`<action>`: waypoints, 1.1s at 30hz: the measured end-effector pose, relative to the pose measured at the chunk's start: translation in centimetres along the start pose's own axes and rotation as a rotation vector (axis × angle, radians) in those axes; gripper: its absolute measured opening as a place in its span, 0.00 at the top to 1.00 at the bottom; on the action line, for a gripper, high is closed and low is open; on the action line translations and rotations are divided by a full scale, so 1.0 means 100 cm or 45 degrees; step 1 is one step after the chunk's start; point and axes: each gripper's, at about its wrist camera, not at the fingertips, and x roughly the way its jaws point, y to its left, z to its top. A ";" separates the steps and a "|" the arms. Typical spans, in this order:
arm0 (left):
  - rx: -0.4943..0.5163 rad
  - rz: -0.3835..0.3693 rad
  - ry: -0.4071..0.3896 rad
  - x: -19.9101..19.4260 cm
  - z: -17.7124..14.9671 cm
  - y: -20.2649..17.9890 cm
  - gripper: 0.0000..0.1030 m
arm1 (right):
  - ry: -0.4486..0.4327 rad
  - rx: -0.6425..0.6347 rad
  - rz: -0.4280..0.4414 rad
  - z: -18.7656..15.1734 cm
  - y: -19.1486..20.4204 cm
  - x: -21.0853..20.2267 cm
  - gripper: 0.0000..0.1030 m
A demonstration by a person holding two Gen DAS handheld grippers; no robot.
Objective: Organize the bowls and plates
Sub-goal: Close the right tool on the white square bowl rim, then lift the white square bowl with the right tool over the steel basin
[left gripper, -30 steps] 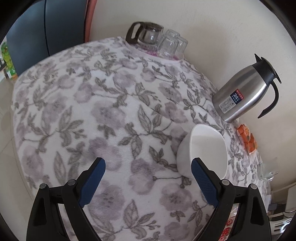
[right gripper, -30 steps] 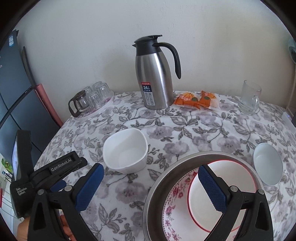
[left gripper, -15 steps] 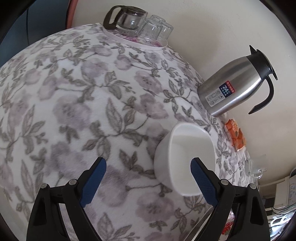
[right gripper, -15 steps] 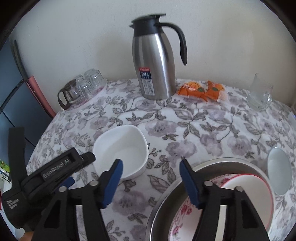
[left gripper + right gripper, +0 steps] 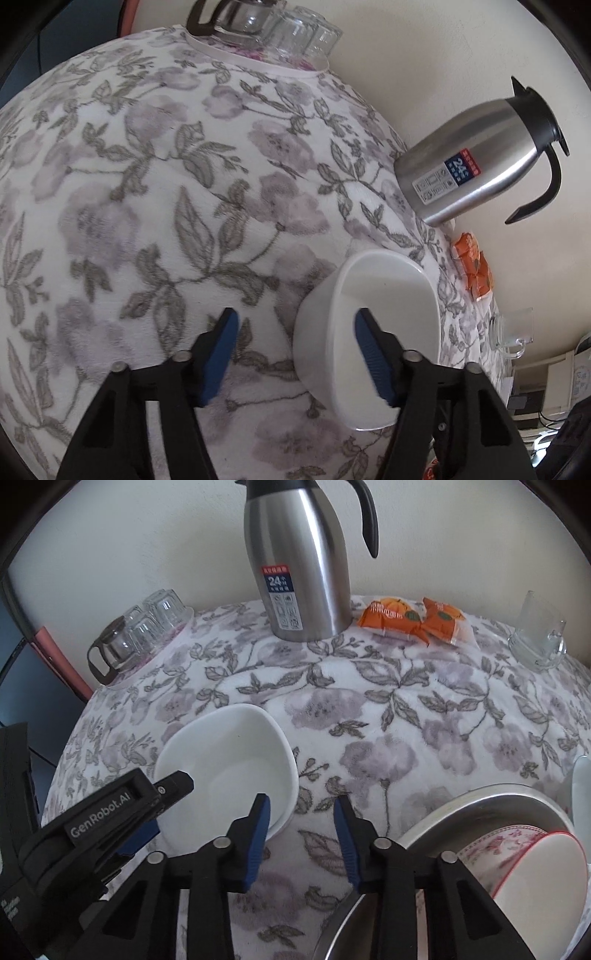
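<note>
The white bowl (image 5: 373,332) sits on the counter (image 5: 166,192), which wears a cloth with grey flowers. It is near the front, well apart from the steel jug (image 5: 303,561) at the back wall.

The left gripper (image 5: 293,349) comes at the bowl from one side. Its fingers (image 5: 221,354) are apart and closing. One blue finger is inside the bowl and the other is outside, so the bowl's wall is between them. They do not look like they press on it yet.

The right gripper (image 5: 301,834) comes from the other side. Its fingers (image 5: 258,830) are also apart and closing. The left one sits right at the bowl's near edge, but it is hard to tell if the rim is truly between them or only cloth.

Beside it is a big metal basin (image 5: 461,812) that holds a flowered plate (image 5: 498,840) and a red-rimmed bowl (image 5: 543,871). The white bowl probably goes in there.

To do this step well, each gripper should have the rim deep between its fingers before it closes all the way. A thin, smooth wall can slip out, so the grip should be snug and the lift slow and level. Both hands should lift together. If one pulls first, the bowl could tip or twist free.
</note>
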 end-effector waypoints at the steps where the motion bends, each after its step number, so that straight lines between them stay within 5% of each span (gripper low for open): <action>1: 0.005 0.002 0.005 0.002 0.000 -0.001 0.43 | 0.002 -0.003 -0.002 0.000 0.001 0.002 0.66; 11: 0.022 0.019 0.029 0.013 0.005 -0.003 0.70 | 0.031 -0.013 -0.015 0.005 0.005 0.019 0.71; 26: 0.034 0.030 0.058 0.029 0.005 -0.008 0.76 | 0.059 -0.021 0.002 0.008 0.010 0.034 0.82; 33: 0.059 0.028 0.065 0.028 0.005 -0.011 0.88 | 0.052 -0.002 0.025 0.008 0.008 0.030 0.85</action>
